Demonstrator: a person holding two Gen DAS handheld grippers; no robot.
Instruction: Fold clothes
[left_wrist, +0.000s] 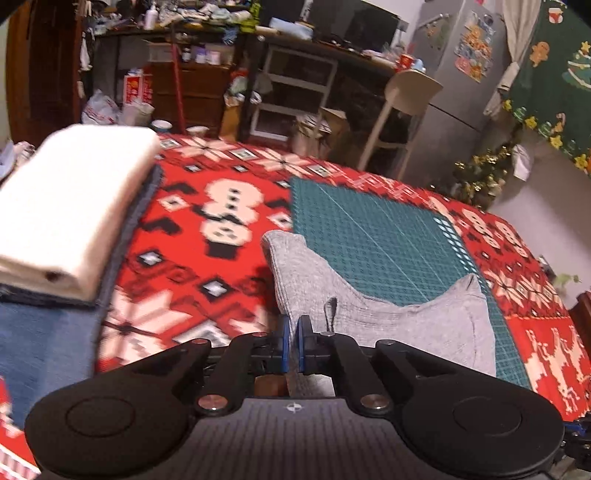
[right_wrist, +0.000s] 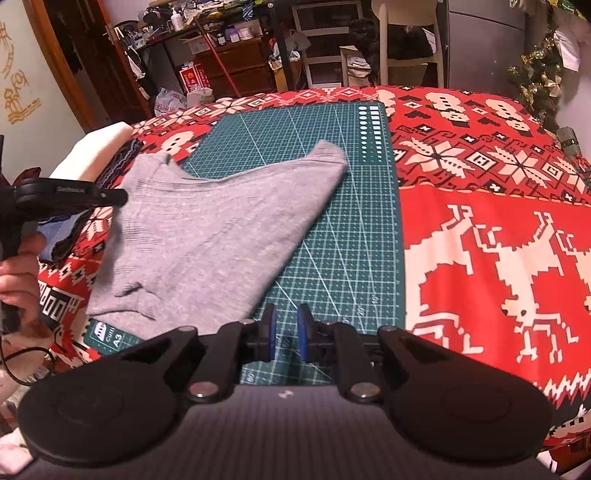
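A: Surface first?
B: A table under a red cloth (right_wrist: 480, 206) patterned with white reindeer, snowmen and snowflakes; a cluttered room of shelves, drawers and a grey refrigerator (left_wrist: 458, 85) fills the top of both views.

A: Left gripper (left_wrist: 294, 341)?
B: Low centre of the left wrist view. Blue pads all but together, with the near edge of the grey garment (left_wrist: 388, 317) pinched between them. In the right wrist view the same gripper enters from the left edge, a hand (right_wrist: 18, 273) on its handle, its tip at the garment's left side.

A: Right gripper (right_wrist: 284, 334)?
B: Low centre of its own view. Pads a narrow gap apart, nothing between them; only the green cutting mat (right_wrist: 351, 229) shows through the gap.

A: The garment?
B: Grey knit, partly folded, lying across the left half of the mat and spilling onto the cloth at the left. One corner points toward the upper middle of the right wrist view.

A: Other items?
B: Folded white cloth (left_wrist: 74, 206) stacked on folded blue denim (left_wrist: 40, 339), left side of the left wrist view. White chair (left_wrist: 402, 107) behind the table.
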